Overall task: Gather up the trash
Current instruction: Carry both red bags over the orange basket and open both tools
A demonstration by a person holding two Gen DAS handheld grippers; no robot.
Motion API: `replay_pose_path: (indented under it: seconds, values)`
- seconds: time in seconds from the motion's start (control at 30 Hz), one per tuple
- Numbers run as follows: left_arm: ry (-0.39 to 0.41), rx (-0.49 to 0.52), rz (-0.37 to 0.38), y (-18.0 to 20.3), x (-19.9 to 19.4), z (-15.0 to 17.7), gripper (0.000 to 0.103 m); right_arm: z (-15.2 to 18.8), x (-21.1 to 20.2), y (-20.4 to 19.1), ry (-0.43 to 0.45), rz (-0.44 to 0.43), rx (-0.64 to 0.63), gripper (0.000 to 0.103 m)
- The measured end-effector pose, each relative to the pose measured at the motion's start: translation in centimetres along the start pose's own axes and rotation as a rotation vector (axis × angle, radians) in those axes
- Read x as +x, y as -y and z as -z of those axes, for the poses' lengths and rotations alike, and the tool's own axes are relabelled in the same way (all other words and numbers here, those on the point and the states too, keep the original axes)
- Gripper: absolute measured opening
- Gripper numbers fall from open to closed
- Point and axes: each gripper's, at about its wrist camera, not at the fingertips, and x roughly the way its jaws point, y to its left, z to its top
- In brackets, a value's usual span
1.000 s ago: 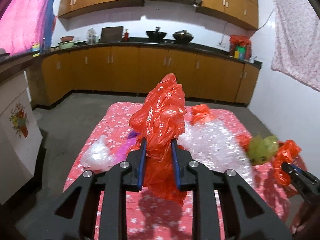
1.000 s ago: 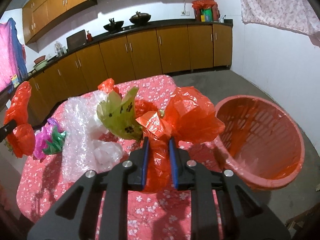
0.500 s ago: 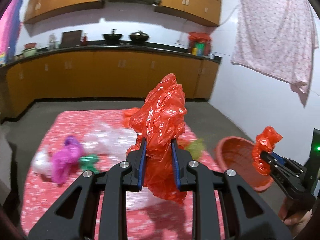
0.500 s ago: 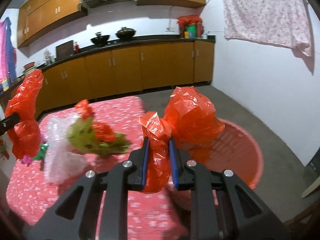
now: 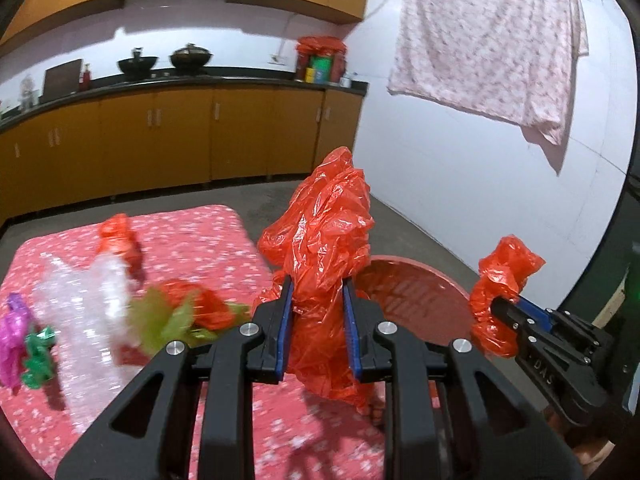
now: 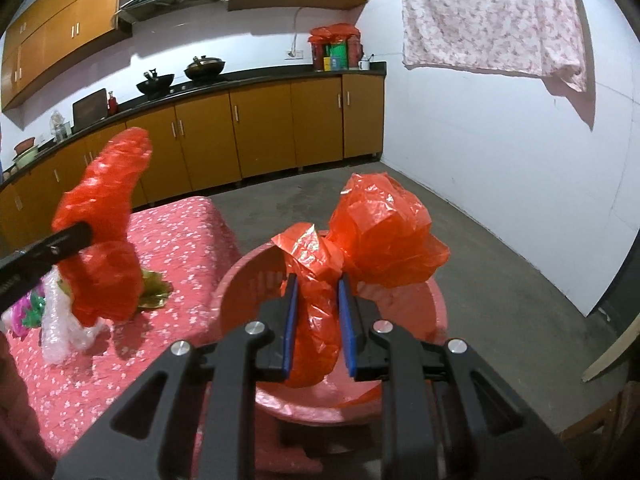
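Both grippers clamp crumpled red plastic bags, jaws narrow. Left gripper (image 5: 317, 330) holds a tall bag (image 5: 326, 240) standing upright; right gripper (image 6: 319, 324) holds its bag (image 6: 376, 232) over the red basket (image 6: 240, 280).

Left gripper (image 5: 317, 328): black body, blue pads, silver screws; crumpled bag (image 5: 326, 248) in it, glossy red-orange. Right gripper (image 6: 317, 322): the same black and blue; second bag (image 6: 372, 232), the same red-orange. Basket (image 6: 240, 280): salmon red, ribbed. Tablecloth (image 5: 192, 236): red-pink with small white flowers. At nine o'clock on it: clear bubble wrap (image 5: 86, 300), magenta scrap (image 5: 12, 332), green scrap (image 5: 38, 356), yellow-green bag (image 5: 160, 320). Cabinets (image 5: 160, 136): amber-brown. Hanging cloth (image 5: 492, 36): white, pink-speckled.
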Motion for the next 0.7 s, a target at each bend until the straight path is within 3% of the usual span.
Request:
replay_pose_path:
  seconds: [0.7]
  values:
    - [-0.100,0.106,0.098,5.2,6.9,0.5,0.023,-0.7,2.9,2.5,-0.002,-0.025,0.043,0.020]
